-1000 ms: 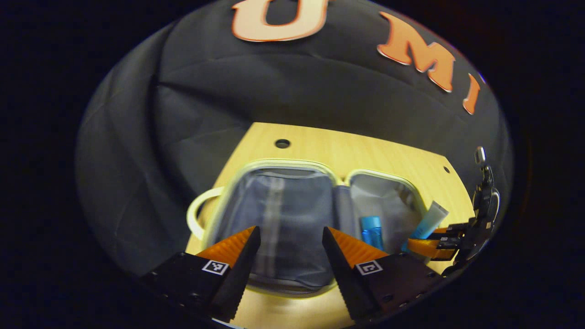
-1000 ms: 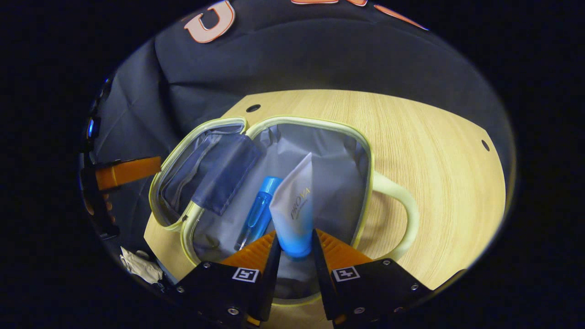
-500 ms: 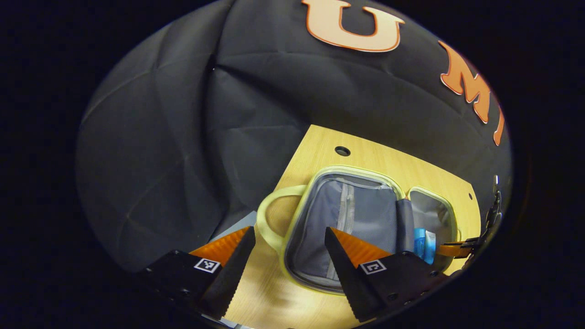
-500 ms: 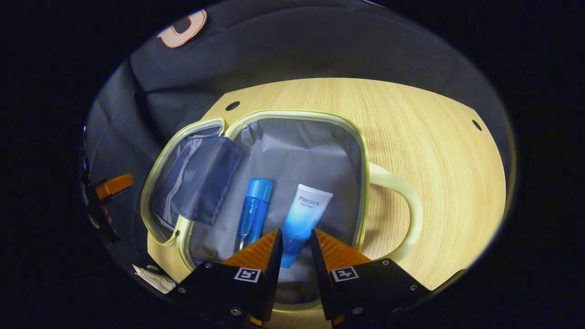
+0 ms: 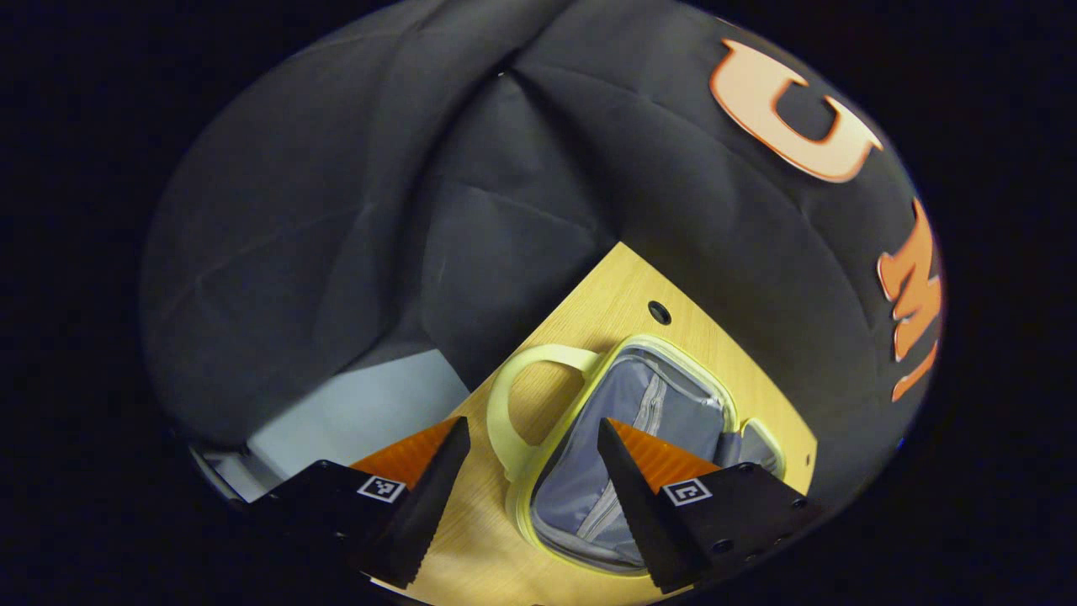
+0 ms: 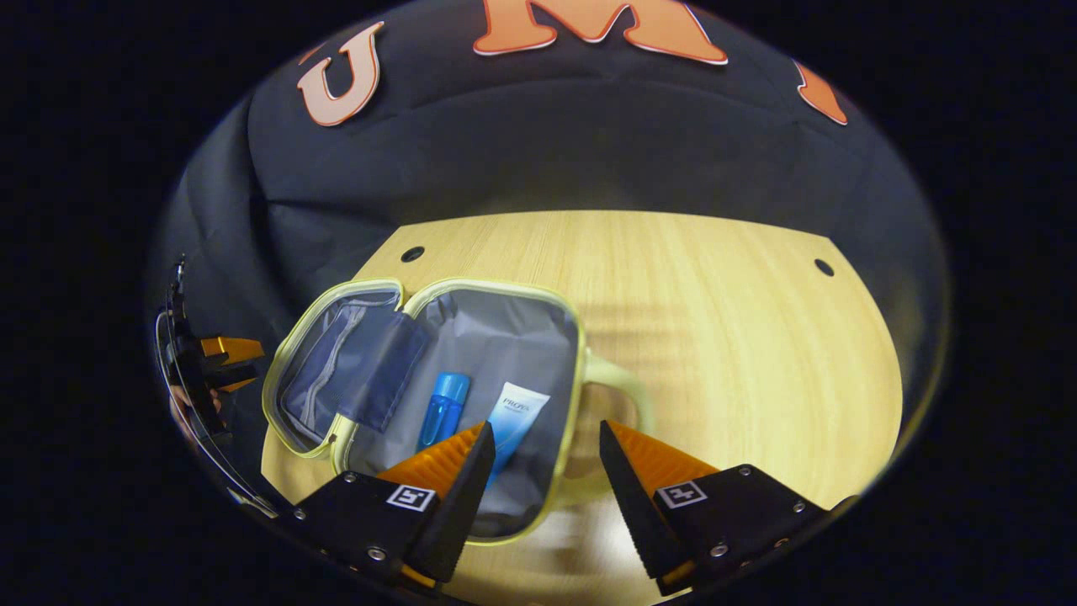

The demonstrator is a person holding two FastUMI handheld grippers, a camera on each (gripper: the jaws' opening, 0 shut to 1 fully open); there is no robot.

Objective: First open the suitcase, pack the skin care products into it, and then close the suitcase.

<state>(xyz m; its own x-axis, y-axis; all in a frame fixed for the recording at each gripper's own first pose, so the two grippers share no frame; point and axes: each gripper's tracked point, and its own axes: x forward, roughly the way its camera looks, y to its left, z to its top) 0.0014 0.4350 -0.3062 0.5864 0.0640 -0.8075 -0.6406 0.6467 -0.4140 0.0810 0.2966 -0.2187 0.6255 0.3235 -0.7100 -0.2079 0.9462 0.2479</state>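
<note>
1. Two grippers, both w/ fingers spread & holding nothing. Right gripper (image 6: 538, 438) hung over near edge of suitcase (image 6: 555, 320); left gripper (image 5: 532, 433) hung above suitcase's left-side handle (image 5: 498, 404).
2. Right gripper view: white-and-blue tube (image 6: 513, 421) lay flat in suitcase's right half, cap end just behind the left finger (image 6: 446, 463). Apart from fingers, no contact seen.
3. Blue bottle (image 6: 442, 408) lay just beside tube on its left, both on grey lining.
4. Suitcase sat open flat on wooden table (image 6: 724, 337); left half had a dark flap pocket (image 6: 383, 366) folded over hinge. Pale yellow-green trim all round, a loop handle on each outer side.
5. Left gripper view: zip pocket (image 5: 644, 412) in the near half; far half partly hidden behind the right finger (image 5: 656, 459).
6. Left gripper also seen at far left edge of right gripper view, off the table.
</note>
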